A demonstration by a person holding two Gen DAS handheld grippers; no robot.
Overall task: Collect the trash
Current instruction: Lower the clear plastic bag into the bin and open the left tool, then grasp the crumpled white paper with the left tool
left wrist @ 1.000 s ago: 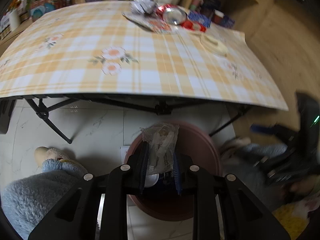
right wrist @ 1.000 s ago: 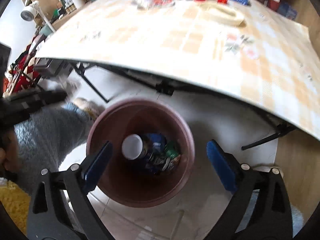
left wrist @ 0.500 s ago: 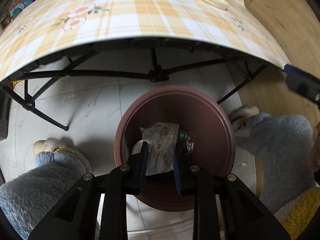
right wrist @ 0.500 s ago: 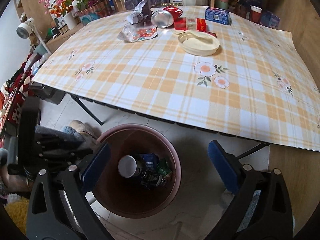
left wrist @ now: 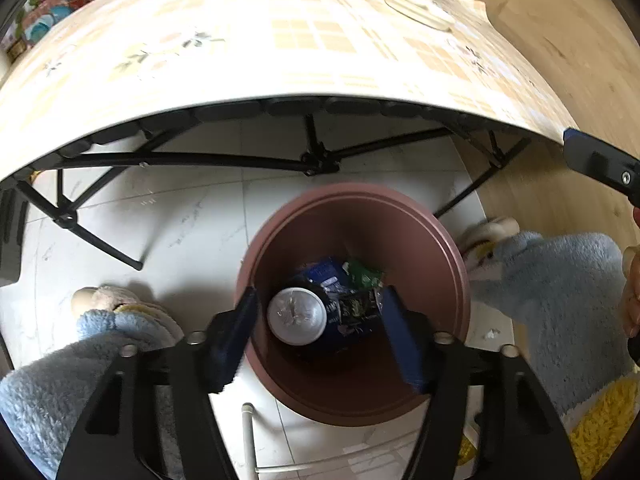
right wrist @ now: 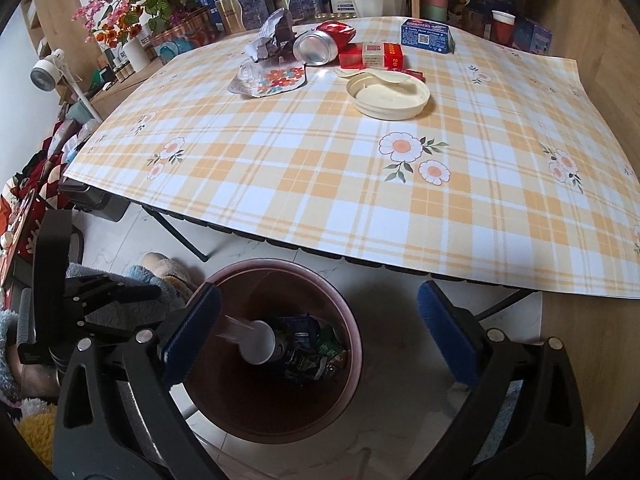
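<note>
A brown round bin (left wrist: 420, 248) stands on the floor under the table's front edge; it also shows in the right wrist view (right wrist: 352, 336). Inside lie a white cup (left wrist: 296, 316), blue and green wrappers (left wrist: 348, 280) and other trash. My left gripper (left wrist: 320, 332) is open and empty right above the bin. My right gripper (right wrist: 320, 332) is open and empty above the bin's near side. On the table's far side lie a crushed can (right wrist: 320, 46), crumpled foil (right wrist: 274, 38), a flowered wrapper (right wrist: 276, 80), red packs (right wrist: 374, 56), a blue box (right wrist: 426, 36) and a cream plate (right wrist: 390, 98).
The folding table with a plaid flowered cloth (right wrist: 320, 168) overhangs the bin; its black legs (left wrist: 312, 160) stand behind. Fuzzy blue slippers (left wrist: 560, 280) flank the bin. Shelves with flowers (right wrist: 132, 4) and boxes line the back. The left gripper's body (right wrist: 60, 280) shows at left.
My left gripper has opened and the clear plastic bag it held has left its jaws. The right gripper has tilted up from the bin towards the tabletop.
</note>
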